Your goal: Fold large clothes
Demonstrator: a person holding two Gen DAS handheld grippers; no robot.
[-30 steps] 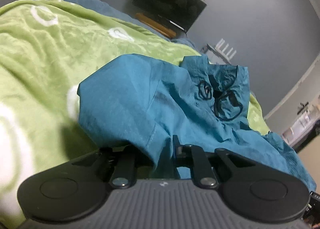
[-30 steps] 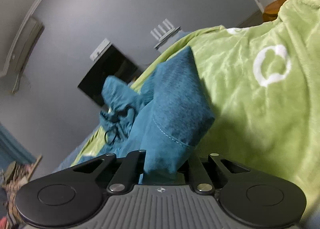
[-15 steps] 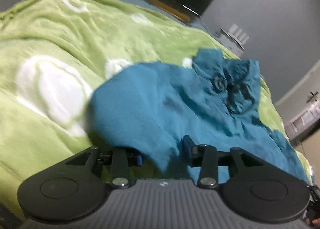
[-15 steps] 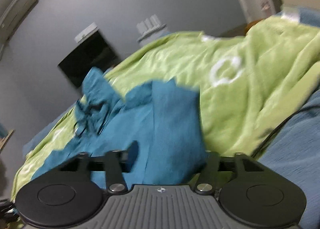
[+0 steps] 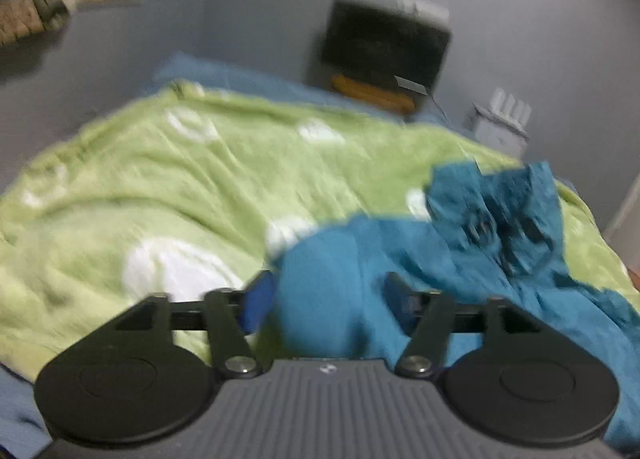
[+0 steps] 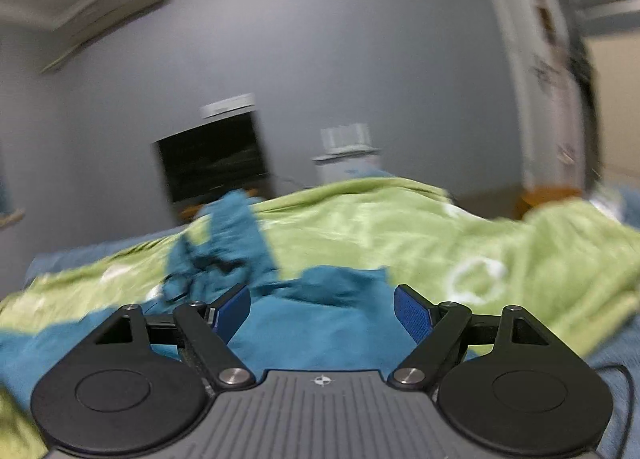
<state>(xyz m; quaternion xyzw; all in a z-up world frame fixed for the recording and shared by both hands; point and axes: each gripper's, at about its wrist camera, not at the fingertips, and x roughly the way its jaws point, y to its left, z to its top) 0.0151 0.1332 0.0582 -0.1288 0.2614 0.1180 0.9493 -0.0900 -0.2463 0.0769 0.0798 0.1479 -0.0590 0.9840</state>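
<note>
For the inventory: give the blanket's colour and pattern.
Light green blanket with white ring shapes; clearest in left wrist view.

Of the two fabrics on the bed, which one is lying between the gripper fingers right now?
The teal garment, not the green blanket. It lies loose between both opening grippers, left gripper and right gripper; the blanket lies underneath.

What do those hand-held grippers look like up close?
Each hand-held gripper, left and right, has a grey ribbed body, two round black discs, black linkage bars with silver screws, and blue textured finger pads. A small round mark sits at the centre. No sleeves or hands show.
</note>
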